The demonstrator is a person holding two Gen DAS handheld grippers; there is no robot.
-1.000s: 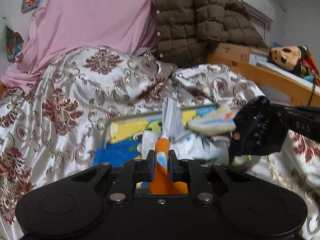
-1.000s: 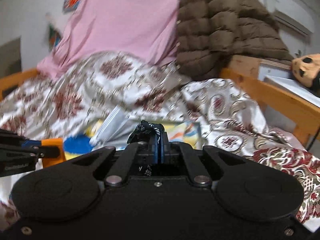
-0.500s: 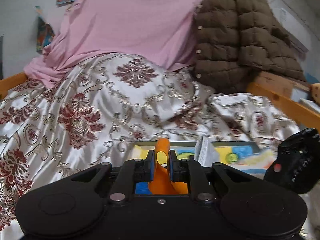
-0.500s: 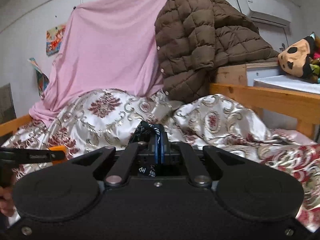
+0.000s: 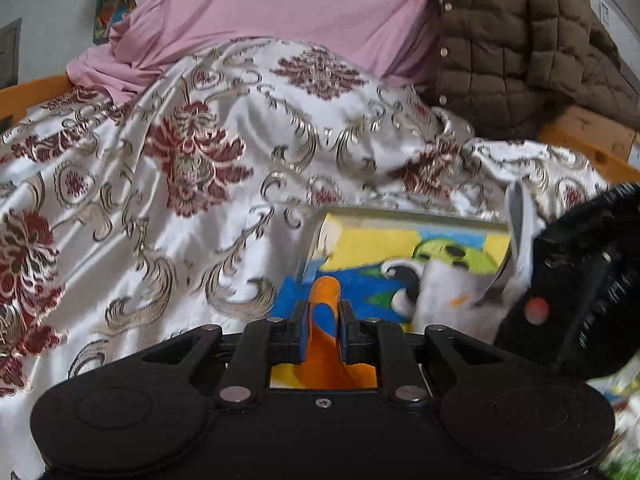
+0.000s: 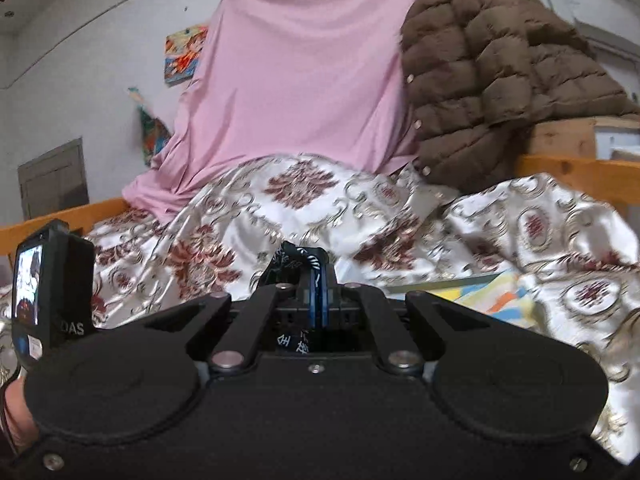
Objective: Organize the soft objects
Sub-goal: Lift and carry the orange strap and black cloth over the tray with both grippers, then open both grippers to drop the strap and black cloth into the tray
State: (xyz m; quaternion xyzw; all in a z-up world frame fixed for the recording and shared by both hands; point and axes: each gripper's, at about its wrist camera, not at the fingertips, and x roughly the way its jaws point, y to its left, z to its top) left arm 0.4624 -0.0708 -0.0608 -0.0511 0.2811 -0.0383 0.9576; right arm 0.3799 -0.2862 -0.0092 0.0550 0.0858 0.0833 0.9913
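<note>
Nearest the left camera, the left tool (image 5: 323, 330) pinches an orange soft piece (image 5: 325, 344) over a colourful picture mat (image 5: 400, 248). Pressed between the right tool (image 6: 319, 300) jaws is a black printed cloth (image 6: 298, 262). Beyond lie the patterned bedspread (image 5: 180, 168), pink sheet (image 6: 304, 80) and brown jacket (image 6: 488, 72).

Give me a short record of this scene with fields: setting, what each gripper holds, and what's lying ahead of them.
setting: bed with floral satin quilt
backdrop: pink sheet, brown puffer jacket
left gripper: shut on orange cloth piece
right gripper: shut on black printed strap
ahead: colourful cartoon box lying on the quilt
</note>
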